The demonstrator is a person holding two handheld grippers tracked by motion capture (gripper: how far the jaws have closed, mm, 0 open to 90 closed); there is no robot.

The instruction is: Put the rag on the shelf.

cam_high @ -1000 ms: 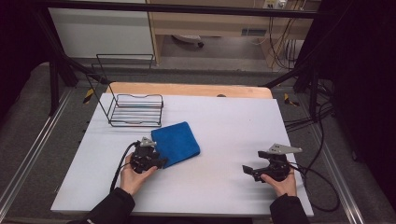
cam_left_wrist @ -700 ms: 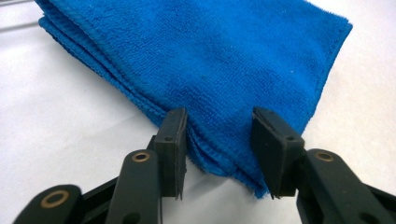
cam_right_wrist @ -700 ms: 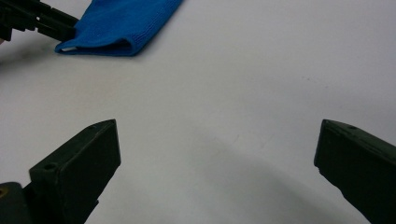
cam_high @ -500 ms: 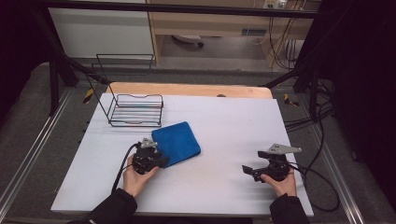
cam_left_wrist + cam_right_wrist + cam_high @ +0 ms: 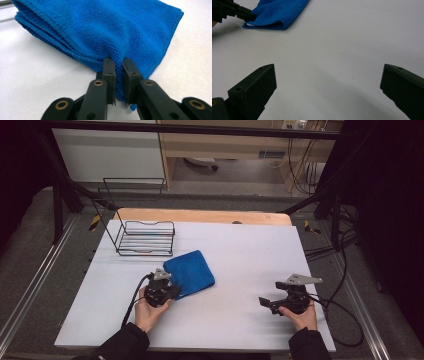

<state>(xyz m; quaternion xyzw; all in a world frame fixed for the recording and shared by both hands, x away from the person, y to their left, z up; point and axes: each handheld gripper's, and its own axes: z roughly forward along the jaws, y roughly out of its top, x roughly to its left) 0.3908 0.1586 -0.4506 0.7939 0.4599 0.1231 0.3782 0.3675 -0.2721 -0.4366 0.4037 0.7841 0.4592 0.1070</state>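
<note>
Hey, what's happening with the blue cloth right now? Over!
Left gripper just closed, pinching folded blue cloth at its near edge. Right gripper open, empty, off to the side. Nothing in the way.

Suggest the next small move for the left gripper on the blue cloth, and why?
Probably lift slightly. The left gripper has just been closing, and its jaws now pinch the near edge of the folded blue cloth, bunching it. The right gripper rests open, apart.

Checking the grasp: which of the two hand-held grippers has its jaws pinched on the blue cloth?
The left hand-held gripper: its jaws have just closed on the near edge of the folded blue cloth. The right hand-held gripper stands wide open over bare table.
</note>
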